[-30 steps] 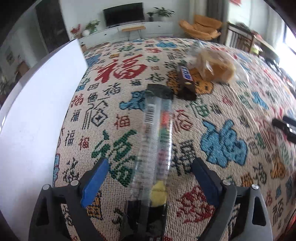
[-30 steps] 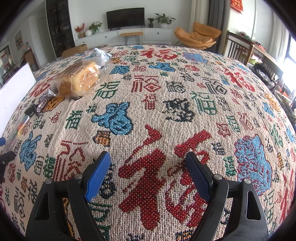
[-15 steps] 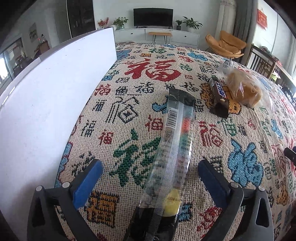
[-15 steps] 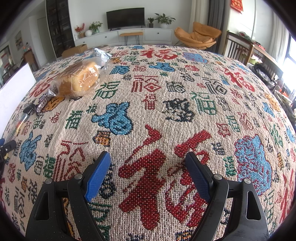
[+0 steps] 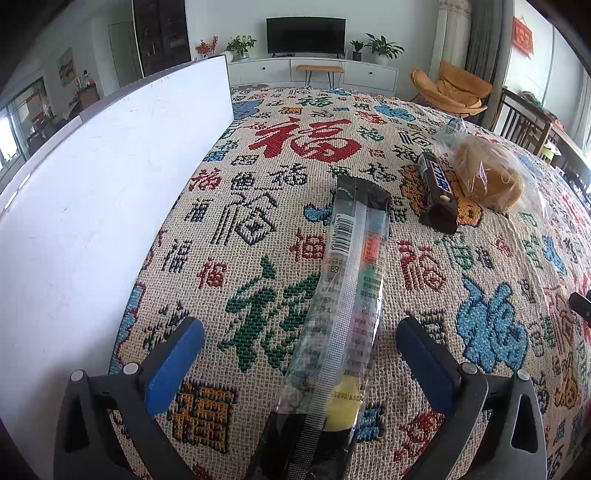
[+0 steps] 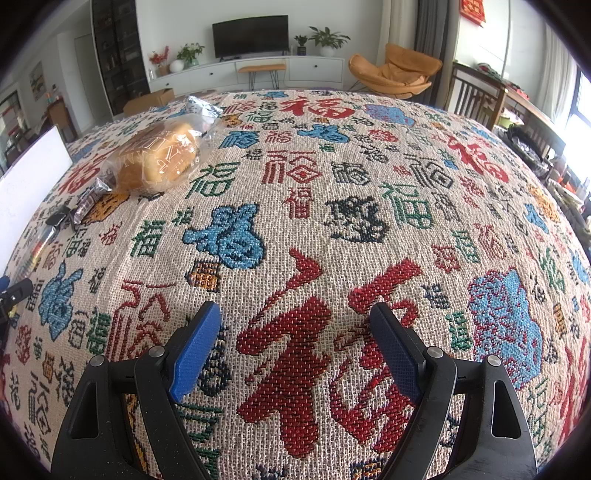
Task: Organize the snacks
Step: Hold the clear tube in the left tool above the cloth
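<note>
Left gripper point(image 5: 299, 354) hovers low over the desk point(image 5: 258, 192) with fingers point(image 5: 173, 365) spread wide, gripping nothing; a long clear snack packet point(image 5: 351, 295) lies lengthwise between them, near end reaching under the camera, far black end pointing away, not touching either finger as far as visible; barcode strip faces up; desk is covered in a woven cloth with red, green and blue characters; white box wall point(image 5: 103, 206) stands along the left side of the cloth, just beside the left finger; farther off to the right a dark chocolate bar point(image 5: 437, 188) lies touching a bagged bread bun point(image 5: 487, 173); right gripper point(image 6: 295, 343) sits over a bare patch of cloth, fingers point(image 6: 195, 350) wide apart, nothing between them; from that side the bun point(image 6: 159, 158) shows far left with the chocolate bar point(image 6: 88, 199) just beside it and the long packet point(image 6: 37, 243) near the left edge, well apart from the right gripper; TV point(image 6: 251, 35) and orange chair point(image 6: 395, 74) in the background
</note>
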Demonstrator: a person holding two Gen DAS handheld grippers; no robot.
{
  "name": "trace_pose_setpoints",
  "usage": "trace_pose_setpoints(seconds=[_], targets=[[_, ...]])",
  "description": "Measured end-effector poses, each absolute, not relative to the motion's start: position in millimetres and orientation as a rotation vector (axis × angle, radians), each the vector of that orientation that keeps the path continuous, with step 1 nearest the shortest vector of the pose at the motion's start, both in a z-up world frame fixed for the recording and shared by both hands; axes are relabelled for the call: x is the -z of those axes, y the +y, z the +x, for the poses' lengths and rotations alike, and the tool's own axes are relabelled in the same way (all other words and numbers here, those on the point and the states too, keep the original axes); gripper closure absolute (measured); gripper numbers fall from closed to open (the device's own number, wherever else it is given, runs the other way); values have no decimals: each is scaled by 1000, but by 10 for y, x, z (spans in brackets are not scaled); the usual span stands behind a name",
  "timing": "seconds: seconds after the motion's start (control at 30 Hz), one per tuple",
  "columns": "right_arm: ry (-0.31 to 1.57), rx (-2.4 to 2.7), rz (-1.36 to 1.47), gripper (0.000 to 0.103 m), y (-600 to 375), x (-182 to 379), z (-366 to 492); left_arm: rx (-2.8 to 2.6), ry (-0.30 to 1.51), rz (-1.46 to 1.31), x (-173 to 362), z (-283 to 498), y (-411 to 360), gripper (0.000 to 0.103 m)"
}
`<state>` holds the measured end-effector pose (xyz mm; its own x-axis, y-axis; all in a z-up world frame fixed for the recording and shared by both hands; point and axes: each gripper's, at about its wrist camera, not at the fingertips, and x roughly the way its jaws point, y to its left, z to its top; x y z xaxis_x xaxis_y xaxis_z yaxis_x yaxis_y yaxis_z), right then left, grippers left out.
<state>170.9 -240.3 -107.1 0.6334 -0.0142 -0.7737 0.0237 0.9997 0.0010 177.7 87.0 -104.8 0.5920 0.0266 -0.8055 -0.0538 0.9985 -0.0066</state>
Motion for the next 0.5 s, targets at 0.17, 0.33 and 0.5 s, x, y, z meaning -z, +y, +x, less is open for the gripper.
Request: trace_pose_setpoints(seconds=[0.17, 0.33, 0.5], targets=[[885, 21, 12, 18, -2405, 1070, 1709, -86, 935, -58, 1052, 1760, 926, 0], [885, 21, 12, 18, -2402, 1070, 1709, -89, 935, -50, 1062, 1770, 914, 0], [885, 21, 12, 18, -2405, 1071, 1710, -88, 936, -48, 1061, 1774, 915, 0]])
